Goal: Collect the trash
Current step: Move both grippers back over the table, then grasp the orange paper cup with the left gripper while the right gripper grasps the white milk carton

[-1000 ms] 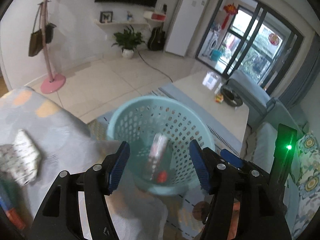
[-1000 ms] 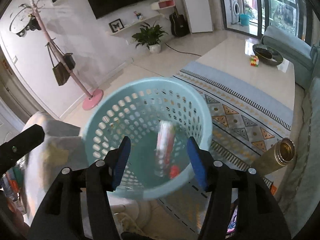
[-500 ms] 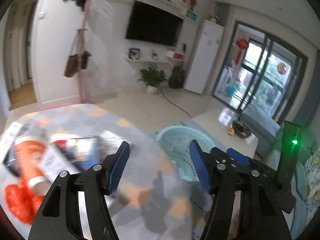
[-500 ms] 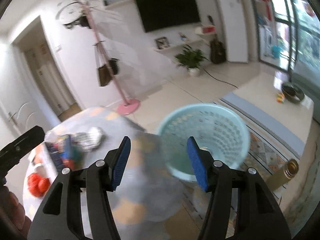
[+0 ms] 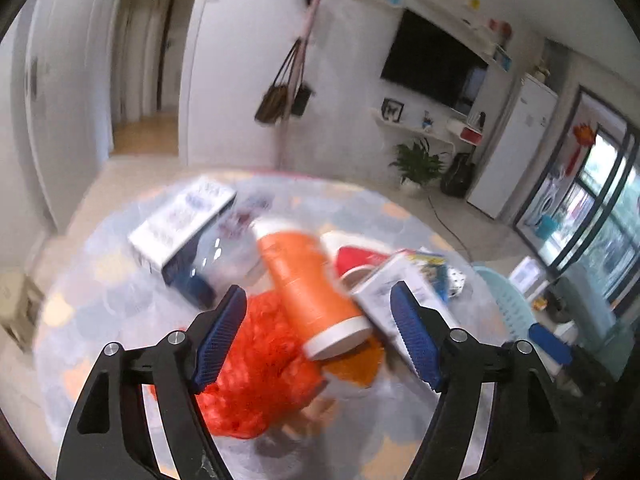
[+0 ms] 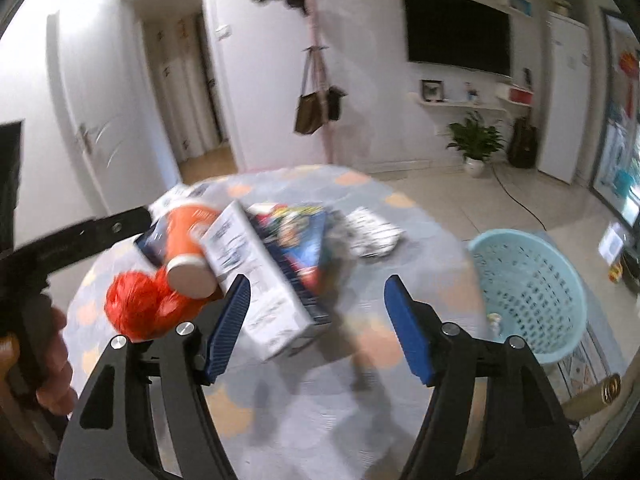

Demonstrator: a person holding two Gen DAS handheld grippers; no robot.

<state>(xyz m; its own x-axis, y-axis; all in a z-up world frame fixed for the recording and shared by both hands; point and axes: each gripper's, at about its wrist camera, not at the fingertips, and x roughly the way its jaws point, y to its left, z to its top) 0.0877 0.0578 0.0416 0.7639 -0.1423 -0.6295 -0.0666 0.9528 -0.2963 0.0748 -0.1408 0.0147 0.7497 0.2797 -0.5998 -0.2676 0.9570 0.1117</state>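
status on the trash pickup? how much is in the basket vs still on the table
Done: the basket beside the table holds at least one small item, too blurred to identify. In hand: nothing; the left gripper and right gripper are both open and empty, jaws just widened, aimed at the pile. Left: orange bottle, red mesh bag, white box, blue packet, crumpled wrapper.
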